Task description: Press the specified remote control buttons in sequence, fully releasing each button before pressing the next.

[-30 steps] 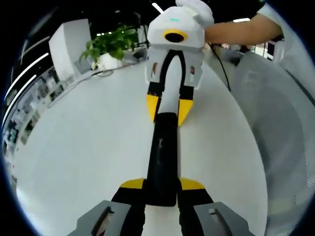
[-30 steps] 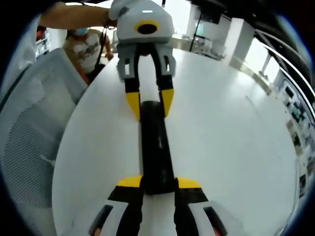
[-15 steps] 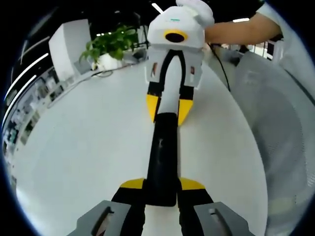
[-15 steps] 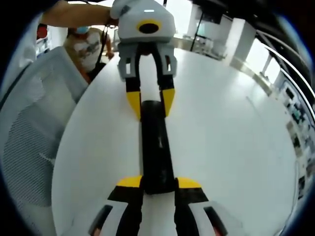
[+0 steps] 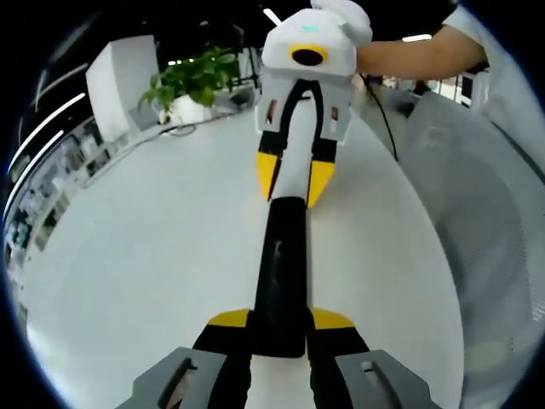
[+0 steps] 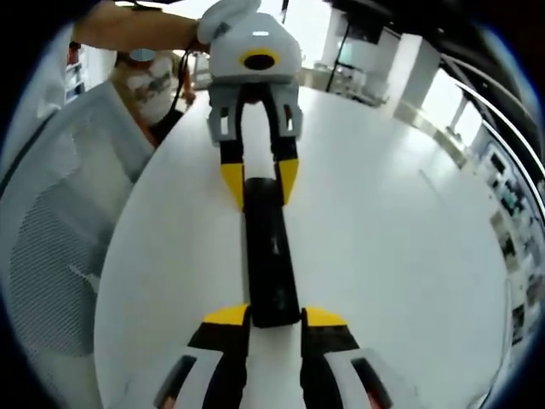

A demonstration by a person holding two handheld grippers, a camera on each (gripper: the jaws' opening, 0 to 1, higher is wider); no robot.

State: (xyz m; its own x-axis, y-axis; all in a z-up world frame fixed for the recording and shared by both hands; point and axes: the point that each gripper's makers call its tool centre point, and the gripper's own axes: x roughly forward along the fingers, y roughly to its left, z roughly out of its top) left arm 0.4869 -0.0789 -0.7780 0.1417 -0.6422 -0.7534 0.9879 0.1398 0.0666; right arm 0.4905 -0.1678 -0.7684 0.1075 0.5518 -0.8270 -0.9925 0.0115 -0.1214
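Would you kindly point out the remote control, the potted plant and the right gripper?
remote control (image 5: 281,273): left gripper view, middle of its black body.
potted plant (image 5: 192,78): left gripper view, its green leaves.
right gripper (image 6: 266,317): right gripper view, between its yellow fingertips.

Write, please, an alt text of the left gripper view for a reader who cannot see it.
A long black remote control lies on a white table, its near end between the yellow-tipped jaws of the left gripper. The right gripper faces it from the far end, its yellow tips astride the remote's other end. A green potted plant stands behind.
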